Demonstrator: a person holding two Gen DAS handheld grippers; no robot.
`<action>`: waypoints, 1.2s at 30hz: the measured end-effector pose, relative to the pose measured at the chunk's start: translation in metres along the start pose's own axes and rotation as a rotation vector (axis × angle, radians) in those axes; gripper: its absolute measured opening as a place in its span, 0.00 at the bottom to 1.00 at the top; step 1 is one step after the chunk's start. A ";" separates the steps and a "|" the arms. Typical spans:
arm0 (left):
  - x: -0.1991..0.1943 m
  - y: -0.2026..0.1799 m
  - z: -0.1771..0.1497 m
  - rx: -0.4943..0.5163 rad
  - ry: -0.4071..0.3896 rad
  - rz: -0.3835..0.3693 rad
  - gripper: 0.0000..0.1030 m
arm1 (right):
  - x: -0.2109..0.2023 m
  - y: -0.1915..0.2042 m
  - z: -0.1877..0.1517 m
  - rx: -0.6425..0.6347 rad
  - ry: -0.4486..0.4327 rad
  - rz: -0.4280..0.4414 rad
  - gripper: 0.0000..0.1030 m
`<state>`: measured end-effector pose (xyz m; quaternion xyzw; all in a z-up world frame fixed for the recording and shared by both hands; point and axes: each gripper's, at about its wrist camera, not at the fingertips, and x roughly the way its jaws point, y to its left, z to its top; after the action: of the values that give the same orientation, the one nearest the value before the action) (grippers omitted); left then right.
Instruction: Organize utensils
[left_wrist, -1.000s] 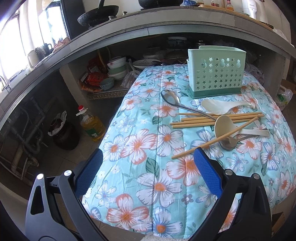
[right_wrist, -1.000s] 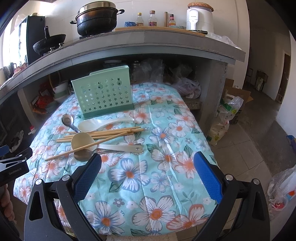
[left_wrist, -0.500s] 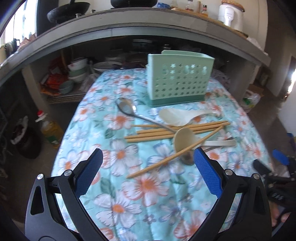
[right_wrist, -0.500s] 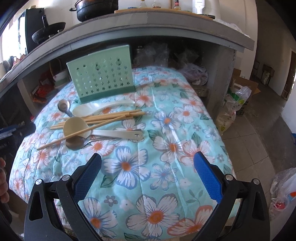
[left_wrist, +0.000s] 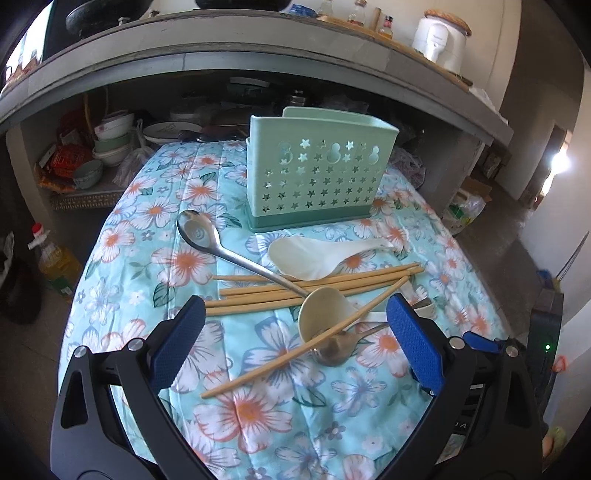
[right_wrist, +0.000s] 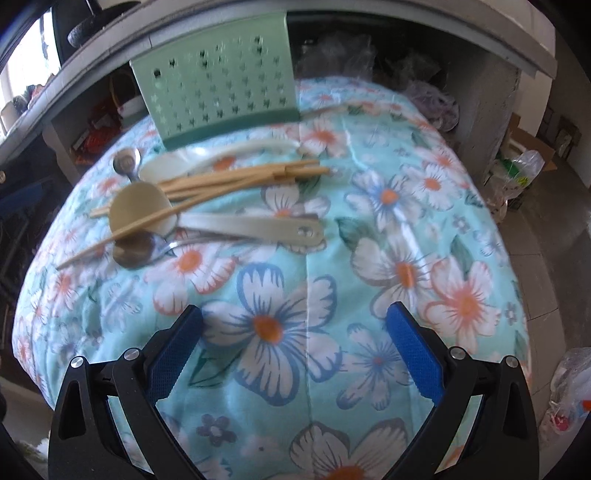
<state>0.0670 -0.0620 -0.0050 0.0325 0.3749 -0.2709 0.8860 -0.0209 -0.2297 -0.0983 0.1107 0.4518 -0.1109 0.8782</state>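
A mint green utensil holder (left_wrist: 317, 170) with star cut-outs stands at the back of a floral-covered table (left_wrist: 155, 236). In front of it lies a heap: a metal spoon (left_wrist: 207, 236), a white soup spoon (left_wrist: 314, 254), several wooden chopsticks (left_wrist: 295, 288), a beige ladle (left_wrist: 321, 317) and a second metal spoon (left_wrist: 336, 350) under it. My left gripper (left_wrist: 295, 343) is open, just above the heap's near side. My right gripper (right_wrist: 295, 347) is open and empty over bare cloth, nearer than the ladle handle (right_wrist: 258, 225), chopsticks (right_wrist: 236, 177) and holder (right_wrist: 218, 92).
A concrete counter (left_wrist: 221, 55) overhangs the table's back, with bowls and plates (left_wrist: 110, 140) on a shelf beneath. An oil bottle (left_wrist: 55, 258) stands on the floor at left. Bags (right_wrist: 517, 173) lie on the floor at right.
My left gripper has swung right and moved in over the heap of utensils. My right gripper has moved forward and lower toward the table. Both stay open.
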 end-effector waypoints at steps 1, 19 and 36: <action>0.004 -0.001 -0.001 0.033 0.018 0.008 0.92 | 0.001 -0.001 -0.001 -0.001 -0.001 0.005 0.94; 0.051 -0.019 -0.045 0.648 0.264 0.116 0.15 | 0.006 -0.005 0.005 -0.022 0.054 0.050 0.94; 0.045 -0.056 0.020 0.774 0.107 -0.082 0.04 | 0.008 -0.004 0.009 0.010 0.067 0.027 0.94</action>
<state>0.0774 -0.1350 -0.0129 0.3631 0.2917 -0.4252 0.7761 -0.0107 -0.2371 -0.1007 0.1247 0.4787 -0.0975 0.8636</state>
